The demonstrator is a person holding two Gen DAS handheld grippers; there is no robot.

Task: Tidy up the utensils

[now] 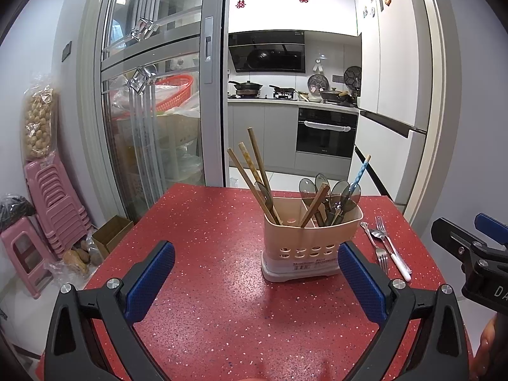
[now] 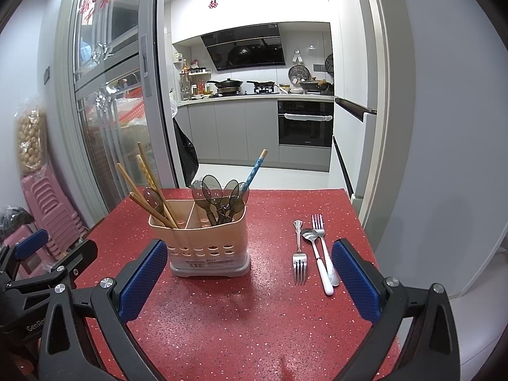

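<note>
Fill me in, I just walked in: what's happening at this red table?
A person holds two grippers, left gripper and right gripper, both open and empty above the table. The beige caddy already holds chopsticks and spoons. Two forks and a white-handled spoon lie loose beside it.

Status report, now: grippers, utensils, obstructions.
Left gripper open, empty; right gripper open, empty. Two forks and a spoon loose on the red table, right of the utensil caddy. Nothing blocking them.
</note>
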